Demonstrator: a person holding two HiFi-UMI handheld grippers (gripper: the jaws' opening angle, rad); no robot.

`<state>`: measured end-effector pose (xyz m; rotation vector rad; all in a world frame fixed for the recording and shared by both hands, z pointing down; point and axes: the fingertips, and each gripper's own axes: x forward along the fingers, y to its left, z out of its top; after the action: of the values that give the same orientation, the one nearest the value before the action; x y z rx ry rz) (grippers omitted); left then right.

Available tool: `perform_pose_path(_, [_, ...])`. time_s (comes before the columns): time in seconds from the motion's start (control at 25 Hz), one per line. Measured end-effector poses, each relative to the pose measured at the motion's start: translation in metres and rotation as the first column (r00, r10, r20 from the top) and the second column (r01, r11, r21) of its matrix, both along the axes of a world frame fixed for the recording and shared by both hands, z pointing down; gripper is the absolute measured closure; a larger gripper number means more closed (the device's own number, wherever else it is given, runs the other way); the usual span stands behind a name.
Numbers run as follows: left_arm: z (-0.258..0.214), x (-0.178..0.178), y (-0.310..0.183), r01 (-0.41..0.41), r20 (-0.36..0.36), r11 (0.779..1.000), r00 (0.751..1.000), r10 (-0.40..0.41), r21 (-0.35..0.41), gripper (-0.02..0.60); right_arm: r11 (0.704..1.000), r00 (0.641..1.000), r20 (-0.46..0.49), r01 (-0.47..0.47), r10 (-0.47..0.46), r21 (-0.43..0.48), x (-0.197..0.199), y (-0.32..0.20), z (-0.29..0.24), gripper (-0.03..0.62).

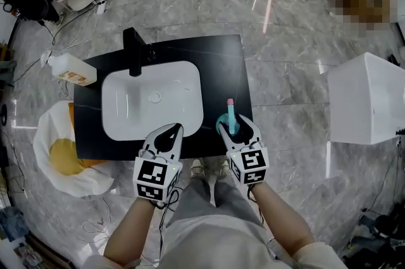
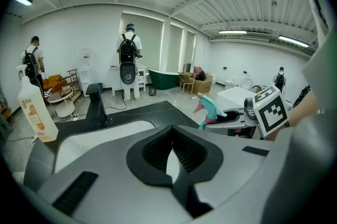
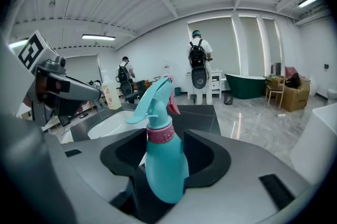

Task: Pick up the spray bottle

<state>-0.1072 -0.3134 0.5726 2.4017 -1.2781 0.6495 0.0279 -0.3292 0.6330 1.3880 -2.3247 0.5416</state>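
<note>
On the black counter (image 1: 221, 59), the right tool (image 1: 235, 123) clamps a teal spray bottle (image 3: 164, 165) with pink collar.

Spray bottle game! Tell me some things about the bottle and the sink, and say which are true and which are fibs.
The spray bottle is teal with a pink collar. True.
It lies on its side in the sink. False: it stands upright between the right gripper's jaws.
The tap is black. True.
The white bottle stands on the floor. False: it stands on the counter, at a corner.
</note>
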Motion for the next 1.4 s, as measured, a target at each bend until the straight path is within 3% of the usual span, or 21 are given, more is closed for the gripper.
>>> perform_pose_path(0.36, [-0.034,0.0,-0.001,0.043,-0.091,0.999,0.995,-0.04,0.033,0.561,0.997,0.998,0.003,0.056,-0.056,0.055,-0.001,0.008,-0.051,0.387])
perform_pose_path(1.0, [-0.045,0.007,0.008,0.018,-0.065,0.998,0.998,-0.014,0.059,0.561,0.989,0.997,0.034,0.066,-0.072,0.135,0.001,0.011,-0.069,0.414])
perform_pose_path(1.24, [-0.073,0.007,0.001,0.009,-0.051,0.993,0.999,-0.003,0.12,0.561,0.987,0.994,0.069,0.076,-0.087,0.14,-0.001,0.008,-0.112,0.428])
perform_pose_path(1.4, [-0.106,0.008,-0.005,0.0,-0.028,0.98,1.0,0.005,0.197,0.561,0.977,0.989,0.099,0.093,-0.113,0.193,0.001,0.006,-0.16,0.434])
